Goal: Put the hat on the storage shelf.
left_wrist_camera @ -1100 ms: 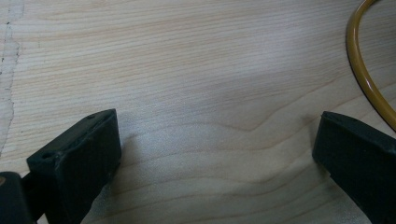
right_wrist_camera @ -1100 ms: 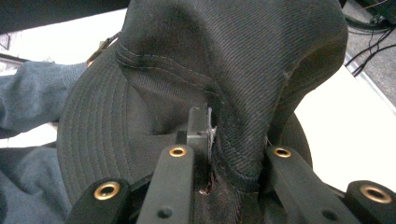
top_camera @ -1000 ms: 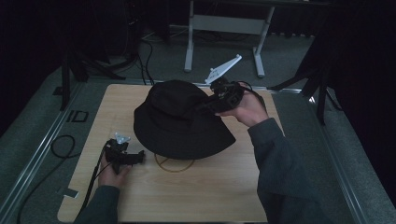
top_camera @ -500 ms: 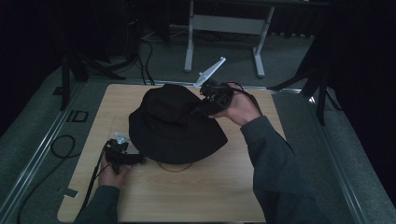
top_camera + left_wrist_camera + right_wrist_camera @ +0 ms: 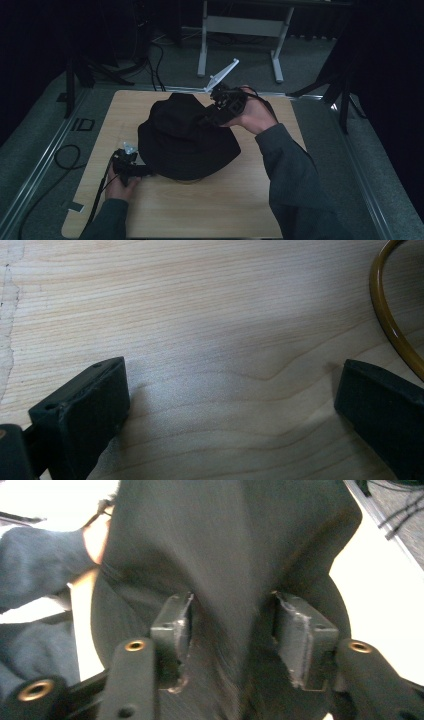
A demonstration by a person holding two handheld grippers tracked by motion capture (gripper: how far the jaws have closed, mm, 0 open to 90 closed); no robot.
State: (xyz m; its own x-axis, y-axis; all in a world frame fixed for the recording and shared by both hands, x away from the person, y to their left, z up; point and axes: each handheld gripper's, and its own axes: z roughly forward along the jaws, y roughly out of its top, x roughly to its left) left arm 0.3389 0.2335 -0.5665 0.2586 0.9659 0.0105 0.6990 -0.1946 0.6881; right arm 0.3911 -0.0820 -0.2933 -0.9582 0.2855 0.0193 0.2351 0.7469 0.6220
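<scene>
— Where's the hat?
— The black hat (image 5: 187, 137) lies mid-bench (image 5: 235, 200), its far side lifted.
— And the right tool?
— The right tool (image 5: 212, 117) is clenched on a fold of the hat's crown.
— The left one?
— The left tool (image 5: 142, 171) rests released at the brim's near-left edge, jaws wide over bare wood, beside a brown cord (image 5: 382, 310).

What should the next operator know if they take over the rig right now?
Right gripper: shut on a fold of the black hat, holding its far side up off the table.
Left gripper: open, low over bare wood by the hat's near-left brim, gripping nothing. A brownish ring lies just beside it.
Done: hat pinched and raised on one side.
Left: probably move or set down the hat; the left gripper has yet to grip anything.
</scene>
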